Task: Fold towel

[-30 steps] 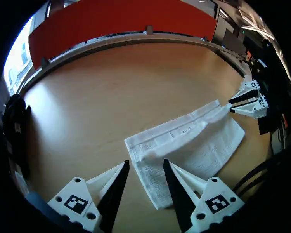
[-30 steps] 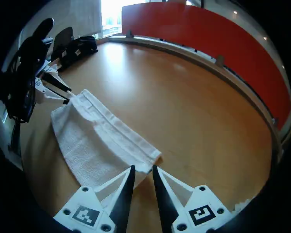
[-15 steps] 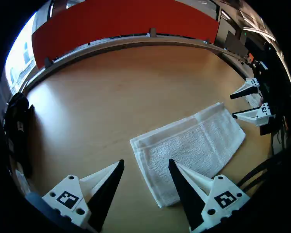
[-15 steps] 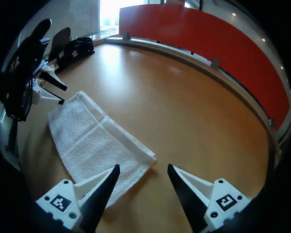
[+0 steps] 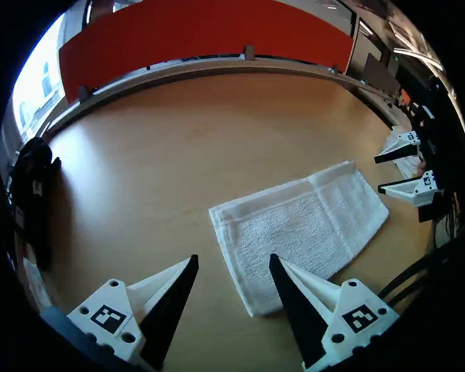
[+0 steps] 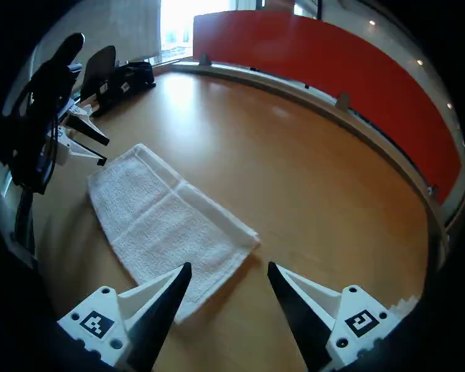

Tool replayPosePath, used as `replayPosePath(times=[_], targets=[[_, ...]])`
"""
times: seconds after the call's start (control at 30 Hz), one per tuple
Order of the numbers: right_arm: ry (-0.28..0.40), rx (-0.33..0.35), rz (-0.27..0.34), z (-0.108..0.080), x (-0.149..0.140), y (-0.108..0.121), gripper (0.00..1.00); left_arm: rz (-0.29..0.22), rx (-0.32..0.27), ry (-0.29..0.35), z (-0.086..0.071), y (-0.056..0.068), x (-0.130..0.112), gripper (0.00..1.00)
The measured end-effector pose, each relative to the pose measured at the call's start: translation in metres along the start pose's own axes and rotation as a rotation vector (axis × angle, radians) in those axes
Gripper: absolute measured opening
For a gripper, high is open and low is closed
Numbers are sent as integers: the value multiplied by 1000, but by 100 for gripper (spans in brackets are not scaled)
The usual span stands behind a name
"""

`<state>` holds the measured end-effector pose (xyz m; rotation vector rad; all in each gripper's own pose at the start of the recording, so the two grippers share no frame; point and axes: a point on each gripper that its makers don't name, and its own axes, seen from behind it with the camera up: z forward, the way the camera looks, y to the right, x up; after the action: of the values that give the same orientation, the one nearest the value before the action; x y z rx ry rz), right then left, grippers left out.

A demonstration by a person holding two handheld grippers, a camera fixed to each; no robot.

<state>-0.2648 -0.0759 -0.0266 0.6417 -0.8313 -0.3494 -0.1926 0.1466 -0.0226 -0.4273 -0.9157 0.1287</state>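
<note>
Left gripper view, left tongs [image 5: 232,260]: spread wide, empty, over the towel's near short end.
Left gripper view, towel [image 5: 301,226]: white, folded, flat on tabletop [image 5: 170,149].
Left gripper view, right tongs [image 5: 381,175]: parted, empty, just off the towel's far end.
Left gripper view, markings: square code tags [image 5: 108,317] on the fingers.
Right gripper view, right tongs: wide apart, empty, by the towel's near corner.
Right gripper view, beyond towel: black bag [image 6: 124,77], chair backs [image 6: 99,65], red panel [image 6: 356,68].
</note>
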Motion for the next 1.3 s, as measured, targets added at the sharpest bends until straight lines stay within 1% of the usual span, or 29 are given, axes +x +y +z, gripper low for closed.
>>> replayPosePath(times=[0.27,0.57,0.8,1.07,1.3], targets=[[-1,0,16,-13,-13,-11,95,-35,1,-1,-9,5,-15,84],[-3,4,13,-18,-19,-19,95,-66,11,6,-17,7,-27,84],[-1,7,5,-25,-22,-25,95,-77,29,13,-27,5,-37,84],[-4,12,7,-34,-30,-33,95,-110,49,18,-40,3,-52,84],[-9,20,9,-34,-36,-36,95,-128,69,26,-47,1,-62,84]])
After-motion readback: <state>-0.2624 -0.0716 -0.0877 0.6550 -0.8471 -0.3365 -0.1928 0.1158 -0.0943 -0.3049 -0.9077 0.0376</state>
